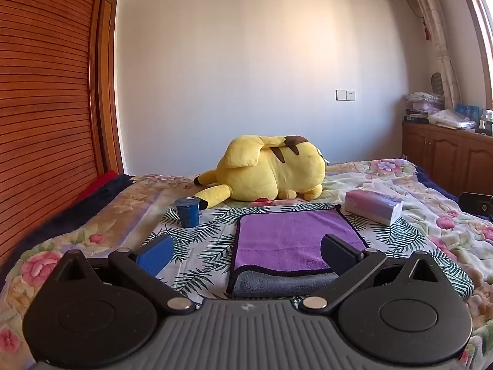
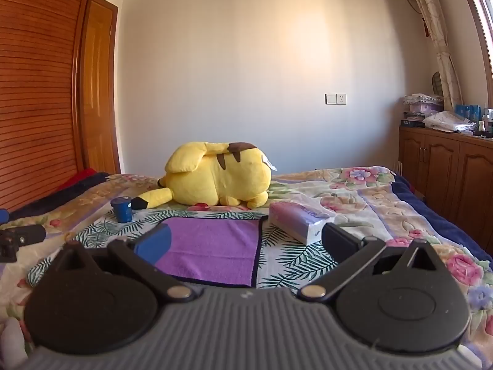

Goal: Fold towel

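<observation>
The left gripper (image 1: 246, 251) hovers with its fingers spread wide and nothing between them; the right gripper (image 2: 246, 243) is likewise released and empty. Ahead and to the left of the left gripper stands a blue cup (image 1: 187, 212) on the leaf-print cloth (image 1: 203, 240). Straight ahead of it lies the purple towel (image 1: 292, 240), flat, its near edge turned up to show a grey underside. The yellow Pikachu plush (image 1: 271, 168) lies beyond the towel. From the right gripper the towel (image 2: 212, 246) sits ahead and to the left, the tissue pack (image 2: 295, 220) just beside its right finger (image 2: 337, 242)
</observation>
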Demonstrator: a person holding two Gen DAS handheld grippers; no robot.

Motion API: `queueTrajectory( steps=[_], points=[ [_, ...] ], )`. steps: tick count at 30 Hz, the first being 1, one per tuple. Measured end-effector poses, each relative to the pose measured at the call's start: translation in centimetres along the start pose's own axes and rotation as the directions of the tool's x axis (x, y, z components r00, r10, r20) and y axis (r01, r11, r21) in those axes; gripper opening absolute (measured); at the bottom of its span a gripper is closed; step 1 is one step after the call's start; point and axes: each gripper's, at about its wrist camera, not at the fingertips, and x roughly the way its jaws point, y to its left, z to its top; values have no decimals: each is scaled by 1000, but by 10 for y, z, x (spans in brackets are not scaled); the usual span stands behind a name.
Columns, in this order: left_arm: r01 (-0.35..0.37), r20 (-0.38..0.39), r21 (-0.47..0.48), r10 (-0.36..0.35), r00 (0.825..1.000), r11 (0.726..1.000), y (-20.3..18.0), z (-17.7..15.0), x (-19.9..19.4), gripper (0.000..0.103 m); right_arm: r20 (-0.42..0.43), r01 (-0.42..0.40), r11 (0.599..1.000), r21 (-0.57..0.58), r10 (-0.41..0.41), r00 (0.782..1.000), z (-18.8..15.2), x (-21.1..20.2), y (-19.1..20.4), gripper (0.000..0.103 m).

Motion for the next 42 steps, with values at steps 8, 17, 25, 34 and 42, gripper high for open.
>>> queueTrajectory(
  steps=[8, 17, 25, 34, 42],
  points=[
    [-1, 1, -3, 1, 1000, 1000, 4, 1, -1, 87, 2, 2, 1000, -7, -2, 1000, 1, 0, 0, 103],
    [-1, -2, 2, 1, 1000, 1000, 8, 0, 1, 87, 3, 1, 1000, -6, -1, 1000, 1, 0, 0, 103],
    [-4, 1, 5, 4, 1000, 1000, 3, 0, 0, 87, 3, 1, 1000, -5, -1, 1000, 1, 0, 0, 103],
    [-4, 3, 4, 4, 1000, 1000, 2, -1, 0, 87, 2, 1, 1000, -6, -1, 1000, 1, 0, 1, 103],
    [-5, 4, 5, 5, 1000, 1000, 2, -1, 0, 87, 2, 1, 1000, -7, -1, 1000, 2, 0, 1, 103]
  ],
)
